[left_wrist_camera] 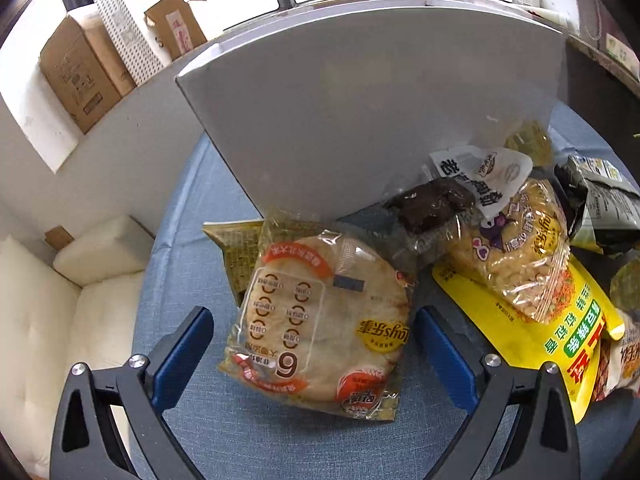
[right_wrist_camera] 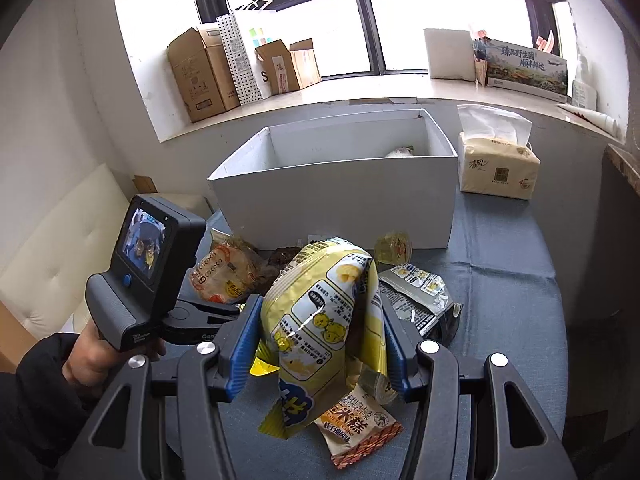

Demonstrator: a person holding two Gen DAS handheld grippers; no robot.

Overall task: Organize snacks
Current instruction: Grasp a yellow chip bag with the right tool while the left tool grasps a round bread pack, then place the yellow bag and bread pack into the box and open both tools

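Note:
My left gripper (left_wrist_camera: 312, 344) is open, its blue pads either side of a round rice-cracker pack (left_wrist_camera: 320, 320) that lies on the blue cloth. To its right lie a bag of yellow puffs (left_wrist_camera: 516, 256), a flat yellow pouch (left_wrist_camera: 532, 340) and a dark brown snack (left_wrist_camera: 432, 204). My right gripper (right_wrist_camera: 316, 344) is shut on a pale yellow snack bag (right_wrist_camera: 320, 320) and holds it above the table. The white box (right_wrist_camera: 340, 196) stands behind the pile, open at the top, with a snack inside at the back. The left gripper's body (right_wrist_camera: 148, 272) also shows in the right wrist view.
A tissue pack (right_wrist_camera: 498, 164) stands right of the box. A silver-black packet (right_wrist_camera: 420, 300), a jelly cup (right_wrist_camera: 394, 246) and an orange rice-cake packet (right_wrist_camera: 360, 428) lie on the cloth. Cardboard boxes (right_wrist_camera: 200, 72) line the windowsill. A cream sofa (left_wrist_camera: 44, 320) is at the left.

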